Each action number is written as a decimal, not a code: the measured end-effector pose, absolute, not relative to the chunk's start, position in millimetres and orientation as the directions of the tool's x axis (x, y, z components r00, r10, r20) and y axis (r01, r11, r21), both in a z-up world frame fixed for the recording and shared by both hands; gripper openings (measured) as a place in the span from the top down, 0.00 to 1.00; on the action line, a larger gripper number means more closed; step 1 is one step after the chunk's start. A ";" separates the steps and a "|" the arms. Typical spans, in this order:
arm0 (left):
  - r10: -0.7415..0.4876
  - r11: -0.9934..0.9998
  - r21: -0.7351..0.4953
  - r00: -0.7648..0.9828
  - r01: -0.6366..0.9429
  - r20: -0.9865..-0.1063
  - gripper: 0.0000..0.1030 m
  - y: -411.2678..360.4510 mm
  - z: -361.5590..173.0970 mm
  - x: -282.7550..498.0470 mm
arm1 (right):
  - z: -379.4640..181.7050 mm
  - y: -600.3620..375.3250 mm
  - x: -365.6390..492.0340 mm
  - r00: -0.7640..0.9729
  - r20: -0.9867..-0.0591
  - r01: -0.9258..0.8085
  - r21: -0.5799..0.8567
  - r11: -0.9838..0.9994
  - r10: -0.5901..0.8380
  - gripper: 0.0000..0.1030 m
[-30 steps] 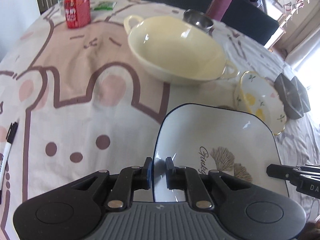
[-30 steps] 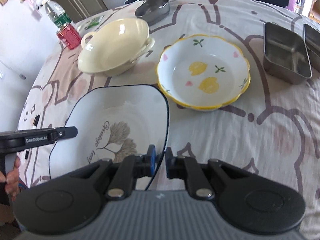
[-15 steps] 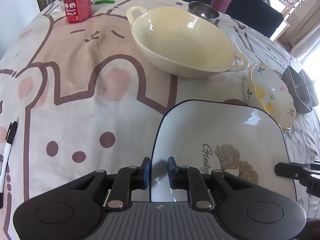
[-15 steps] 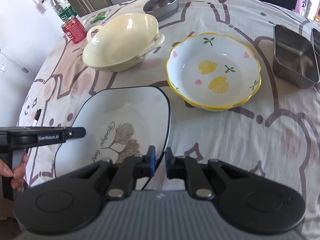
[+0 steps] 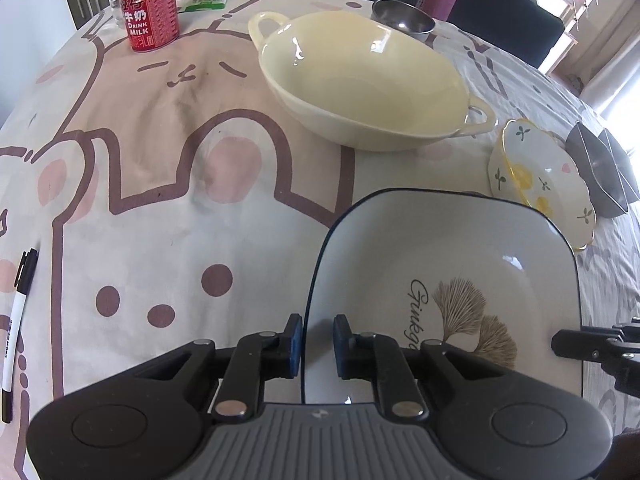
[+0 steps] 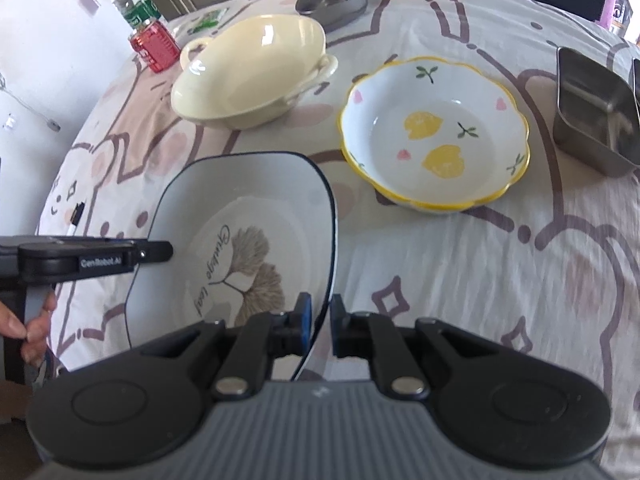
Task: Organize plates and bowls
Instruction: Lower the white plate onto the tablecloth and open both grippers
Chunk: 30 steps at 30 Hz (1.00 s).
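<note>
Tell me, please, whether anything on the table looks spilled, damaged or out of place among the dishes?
Nothing looks spilled or broken. The odd ones out are a marker pen lying near the table edge and a red drink can beyond the cream two-handled bowl. The square plate is gripped at opposite rims by the left gripper and right gripper.

Square plate (image 5: pixel 448 280) (ginkgo print) beside lemon bowl (image 6: pixel 434 136).

Your square plate (image 5: pixel 460 280) is white with a dark navy rim, a tan ginkgo-leaf print and black script. Your scalloped bowl (image 6: pixel 434 136) is white, yellow-edged, dotted with yellow lemons, green sprigs and pink hearts. Your handled bowl (image 5: pixel 364 80) is plain pale yellow. The can (image 5: pixel 150 12) is red; the tablecloth (image 5: pixel 160 160) shows pink-and-brown cartoon bears.
</note>
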<state>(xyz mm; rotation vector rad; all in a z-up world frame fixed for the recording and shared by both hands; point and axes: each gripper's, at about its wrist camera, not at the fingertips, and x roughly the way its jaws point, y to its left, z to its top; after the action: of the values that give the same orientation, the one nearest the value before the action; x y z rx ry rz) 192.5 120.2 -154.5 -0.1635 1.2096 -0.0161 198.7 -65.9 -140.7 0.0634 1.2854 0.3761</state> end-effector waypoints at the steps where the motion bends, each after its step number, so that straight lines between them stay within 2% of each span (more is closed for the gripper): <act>1: -0.100 0.988 -0.134 0.356 -0.074 -0.929 0.83 120.2 -154.3 192.3 | -141.2 -65.8 198.6 0.226 -0.925 -0.239 0.252 0.938 0.306 0.89; 27: -0.123 0.990 -0.141 0.328 -0.032 -0.937 0.82 116.9 -154.9 192.5 | -162.1 -70.4 206.7 0.163 -0.952 -0.209 0.225 0.952 0.261 0.86; 30: -0.120 0.991 -0.134 0.323 -0.023 -0.939 0.82 115.4 -154.8 192.5 | -161.9 -71.9 206.7 0.163 -0.953 -0.203 0.221 0.954 0.256 0.81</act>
<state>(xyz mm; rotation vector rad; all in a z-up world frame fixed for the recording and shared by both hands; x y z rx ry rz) 192.5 115.4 -154.8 -0.1307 1.2412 -0.0638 206.7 -71.9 -161.9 0.0459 1.3683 0.3269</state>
